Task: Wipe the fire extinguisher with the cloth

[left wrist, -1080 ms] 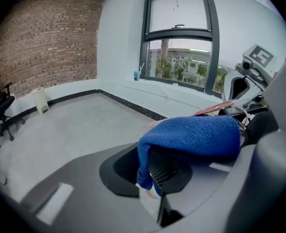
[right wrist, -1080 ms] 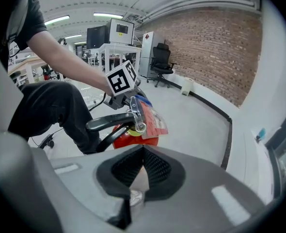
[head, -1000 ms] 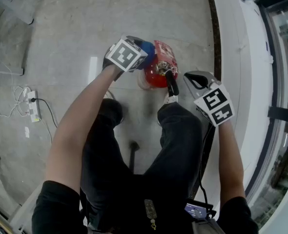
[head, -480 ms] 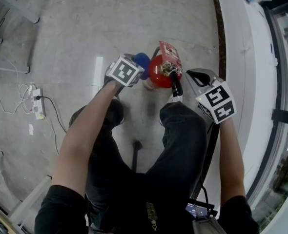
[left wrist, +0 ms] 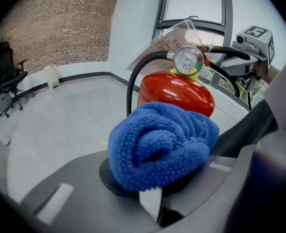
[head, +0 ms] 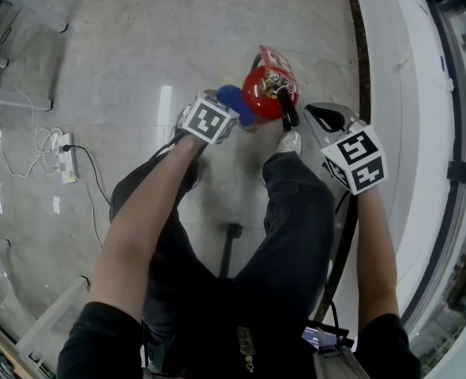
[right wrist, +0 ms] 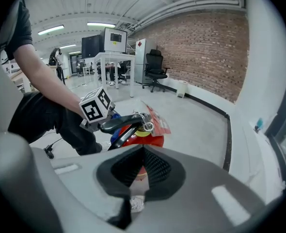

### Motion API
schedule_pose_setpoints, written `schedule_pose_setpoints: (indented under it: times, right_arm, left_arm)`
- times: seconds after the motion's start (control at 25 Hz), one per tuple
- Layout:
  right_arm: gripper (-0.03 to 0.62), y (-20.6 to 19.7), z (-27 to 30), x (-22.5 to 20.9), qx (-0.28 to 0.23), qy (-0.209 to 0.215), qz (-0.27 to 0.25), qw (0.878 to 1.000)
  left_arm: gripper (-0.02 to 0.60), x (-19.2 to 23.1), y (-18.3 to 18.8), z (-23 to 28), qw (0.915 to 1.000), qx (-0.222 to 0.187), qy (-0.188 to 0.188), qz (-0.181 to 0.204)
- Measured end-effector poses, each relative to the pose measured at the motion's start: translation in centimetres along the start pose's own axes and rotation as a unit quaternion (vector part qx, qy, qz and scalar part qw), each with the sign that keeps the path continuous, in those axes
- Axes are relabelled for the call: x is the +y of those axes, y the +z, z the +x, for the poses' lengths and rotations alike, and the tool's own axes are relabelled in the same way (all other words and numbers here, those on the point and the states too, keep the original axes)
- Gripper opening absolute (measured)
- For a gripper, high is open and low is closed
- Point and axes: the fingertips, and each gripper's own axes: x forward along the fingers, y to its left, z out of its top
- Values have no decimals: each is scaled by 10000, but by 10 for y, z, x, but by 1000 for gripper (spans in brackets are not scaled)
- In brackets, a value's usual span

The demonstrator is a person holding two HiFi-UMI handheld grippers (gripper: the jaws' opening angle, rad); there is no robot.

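A red fire extinguisher stands on the floor in front of the person's feet, with a black lever and a paper tag. My left gripper is shut on a bunched blue cloth, which lies against the extinguisher's left side. In the left gripper view the cloth fills the jaws, and the red body and its gauge rise just behind. My right gripper hangs shut and holds nothing, a little right of the extinguisher. In its own view the extinguisher shows beyond the jaws.
The person's dark-trousered legs and a white shoe stand close to the extinguisher. A white ledge runs along the right. A power strip with cables lies at the left. An office chair stands by the brick wall.
My left gripper has carried the cloth from the extinguisher's upper left down along its left side, toward the person. The right gripper has stayed beside the extinguisher, still shut.
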Motion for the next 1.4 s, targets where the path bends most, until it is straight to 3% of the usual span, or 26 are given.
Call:
schedule_pose_setpoints:
  times: [0.28,0.52,0.72,0.88,0.92,0.96,1.0,1.2,1.4]
  right_arm:
    - [3,-22,-12,18,5,0,145,9999]
    - [5,-53,1,47,64,492,286,9984]
    - [103,-70,39,51,53,637,385,9972]
    - [114,-78,59,52,-4,801,628,9948]
    - [86,-79,61,51,15,815,608,9948]
    - [37,-79,62,47,27,776,560,9954]
    - [28,-78,62,41,16,684,526,9963]
    - [23,-82,59,2,-71,103,781,9969]
    - [23,-90,80,9,193,221,681,9972]
  left_arm:
    - [32,-20,-14,-5,9996,137,228,-44]
    - [34,-64,-27,4,9976,92,-225,-644]
    - [34,-87,-17,5,9928,-247,-436,-1091]
    - [34,-111,-10,4,9906,-423,-654,-1120]
    - [34,-115,-8,4,9904,-444,-702,-1104]
    - [34,-116,-6,5,9902,-461,-737,-1094]
    - [34,-115,-5,6,9901,-468,-755,-1085]
    - [38,-98,-14,8,9886,-490,-666,-1256]
    - [37,-72,-20,11,9885,-484,-411,-1374]
